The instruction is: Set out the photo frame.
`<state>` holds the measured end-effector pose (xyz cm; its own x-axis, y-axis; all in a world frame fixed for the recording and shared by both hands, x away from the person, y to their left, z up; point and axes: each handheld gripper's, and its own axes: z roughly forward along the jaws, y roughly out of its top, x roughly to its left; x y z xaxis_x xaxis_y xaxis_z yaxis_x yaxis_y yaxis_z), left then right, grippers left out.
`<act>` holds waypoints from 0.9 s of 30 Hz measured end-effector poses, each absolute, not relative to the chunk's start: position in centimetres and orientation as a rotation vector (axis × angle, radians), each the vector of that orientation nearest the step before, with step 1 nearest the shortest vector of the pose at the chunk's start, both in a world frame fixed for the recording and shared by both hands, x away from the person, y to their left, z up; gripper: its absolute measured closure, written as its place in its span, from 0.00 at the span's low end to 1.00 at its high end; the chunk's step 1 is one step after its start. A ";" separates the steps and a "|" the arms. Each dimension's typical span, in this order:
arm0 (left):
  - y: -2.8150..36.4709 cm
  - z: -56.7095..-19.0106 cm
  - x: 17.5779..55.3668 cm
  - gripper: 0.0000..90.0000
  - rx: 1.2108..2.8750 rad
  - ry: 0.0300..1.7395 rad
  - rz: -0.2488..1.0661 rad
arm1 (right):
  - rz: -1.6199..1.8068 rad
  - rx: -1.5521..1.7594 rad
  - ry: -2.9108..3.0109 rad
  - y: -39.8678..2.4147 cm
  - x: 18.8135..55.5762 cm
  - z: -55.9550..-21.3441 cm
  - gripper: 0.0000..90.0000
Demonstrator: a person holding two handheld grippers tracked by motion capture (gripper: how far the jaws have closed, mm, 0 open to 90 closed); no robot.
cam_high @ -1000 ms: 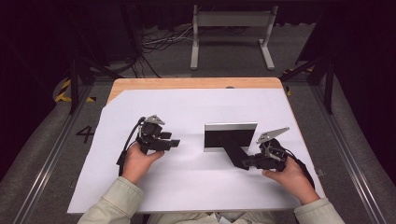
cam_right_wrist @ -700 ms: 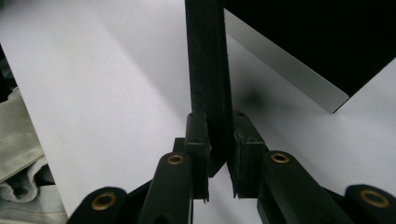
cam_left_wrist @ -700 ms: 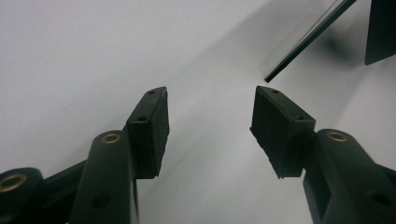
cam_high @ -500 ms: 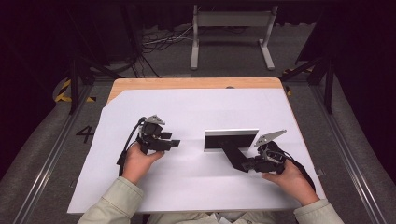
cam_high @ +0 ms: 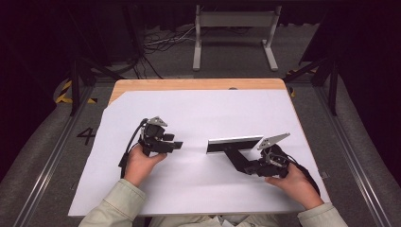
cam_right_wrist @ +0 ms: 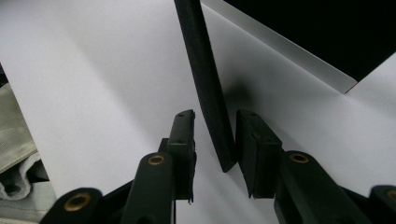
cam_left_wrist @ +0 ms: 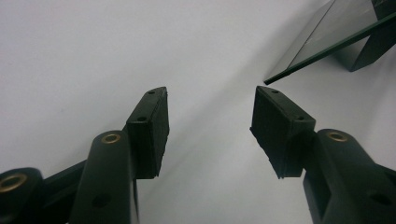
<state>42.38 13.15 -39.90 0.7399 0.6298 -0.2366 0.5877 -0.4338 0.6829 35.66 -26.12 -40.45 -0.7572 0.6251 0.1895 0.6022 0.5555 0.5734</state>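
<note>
Overhead, in the high view, a white sheet (cam_high: 198, 123) covers most of a wooden table (cam_high: 189, 84). A flat dark panel (cam_high: 235, 144) with a pale top edge sits right of the middle of the sheet, and a black stand arm (cam_high: 239, 160) runs from under it down toward the person's right. The right gripper (cam_high: 247, 166), held in the right hand (cam_high: 293, 183), lies low on the sheet with its tip at the end of that arm. The left gripper (cam_high: 178, 144), held in the left hand (cam_high: 142, 163), rests on the sheet well apart from the panel, pointing toward it. One readable mark: a dark figure "4" (cam_high: 86, 136) on the grey floor left of the table; no brand or label can be made out elsewhere. In the left gripper view, the jaws stand wide apart over bare sheet with nothing between them; the panel's corner (cam_left_wrist: 322, 42) shows at the upper right, clear of the pads. In the right gripper view, the jaws have just been opening; the black stand arm (cam_right_wrist: 205, 84) stands between them, its lower end close against the right pad (cam_right_wrist: 254, 149), a visible gap on the left pad's side, so the arm is no longer clamped. A pale green sleeve (cam_right_wrist: 16, 154) shows at the left edge.
</note>
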 end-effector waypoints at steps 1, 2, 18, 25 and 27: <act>13.1 -39.9 42.4 0.52 2.147 0.912 0.067 | 0.992 1.081 2.736 -26.2 35.6 -40.4 0.73; 13.1 -39.9 42.4 0.52 2.148 0.911 0.067 | 1.001 1.083 2.732 -26.3 35.5 -40.4 0.71; 12.6 -39.5 42.3 0.54 2.130 0.870 0.058 | 1.091 1.081 2.612 -28.4 33.9 -38.7 0.75; 12.4 -39.3 42.0 0.60 2.116 0.850 0.071 | 1.118 1.066 2.566 -29.4 33.3 -37.8 0.83; 12.4 -39.2 42.0 0.61 2.102 0.842 0.069 | 1.121 1.066 2.557 -29.6 33.2 -37.6 0.85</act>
